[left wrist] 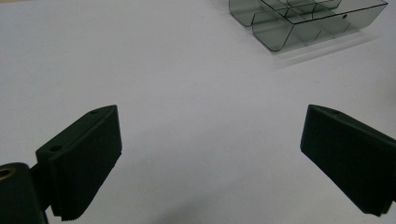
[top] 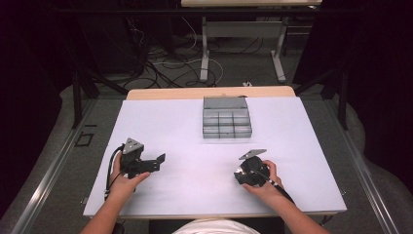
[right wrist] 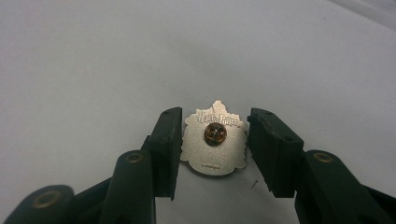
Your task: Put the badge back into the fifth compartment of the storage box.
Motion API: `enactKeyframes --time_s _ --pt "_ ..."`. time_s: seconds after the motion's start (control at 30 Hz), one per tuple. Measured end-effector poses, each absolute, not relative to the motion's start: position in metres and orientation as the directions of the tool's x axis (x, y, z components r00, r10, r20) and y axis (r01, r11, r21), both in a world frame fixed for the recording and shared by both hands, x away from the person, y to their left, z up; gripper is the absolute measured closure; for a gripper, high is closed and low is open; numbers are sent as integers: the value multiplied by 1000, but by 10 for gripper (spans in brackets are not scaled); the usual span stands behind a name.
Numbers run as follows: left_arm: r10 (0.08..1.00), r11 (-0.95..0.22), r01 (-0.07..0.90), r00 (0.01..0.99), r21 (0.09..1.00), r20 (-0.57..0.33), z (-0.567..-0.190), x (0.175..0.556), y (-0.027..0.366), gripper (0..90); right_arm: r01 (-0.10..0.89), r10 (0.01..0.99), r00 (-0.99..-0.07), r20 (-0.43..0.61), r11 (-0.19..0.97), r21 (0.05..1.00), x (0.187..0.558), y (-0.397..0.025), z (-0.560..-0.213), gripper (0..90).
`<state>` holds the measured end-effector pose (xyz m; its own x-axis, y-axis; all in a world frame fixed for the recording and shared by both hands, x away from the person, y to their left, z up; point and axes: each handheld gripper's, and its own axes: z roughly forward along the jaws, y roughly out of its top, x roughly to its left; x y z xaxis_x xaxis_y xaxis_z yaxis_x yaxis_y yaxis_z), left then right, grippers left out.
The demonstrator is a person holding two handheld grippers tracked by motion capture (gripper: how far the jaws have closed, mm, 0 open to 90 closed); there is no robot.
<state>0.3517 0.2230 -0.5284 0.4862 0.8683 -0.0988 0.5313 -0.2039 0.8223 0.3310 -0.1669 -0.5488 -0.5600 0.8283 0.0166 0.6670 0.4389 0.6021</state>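
A silver pin badge (right wrist: 214,156) lies back side up on the white table (right wrist: 93,60), its post and clasp facing up, with raised lettering along its top edge. My right gripper (right wrist: 214,122) is closed around it, and both jaws touch its sides. In the high view this gripper (top: 240,174) sits low at the front right of the table, held by the person's right hand. My left gripper (left wrist: 212,126) is open with bare table between its jaws. In the high view it (top: 158,161) rests at the front left, pointing right.
A clear plastic organizer box (top: 227,117) with several small compartments stands at the back middle of the table; its corner (left wrist: 303,21) is visible far ahead of the left gripper. A white sheet (top: 195,141) covers the table. Cables and table legs lie on the floor beyond.
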Motion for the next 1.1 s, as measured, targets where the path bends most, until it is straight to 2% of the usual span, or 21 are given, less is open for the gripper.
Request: enactKeyframes --time_s 1.1 --pt "869 -205 534 485 820 -99 -529 352 223 58 675 829 -558 33 431 599 331 -166 -548 575"
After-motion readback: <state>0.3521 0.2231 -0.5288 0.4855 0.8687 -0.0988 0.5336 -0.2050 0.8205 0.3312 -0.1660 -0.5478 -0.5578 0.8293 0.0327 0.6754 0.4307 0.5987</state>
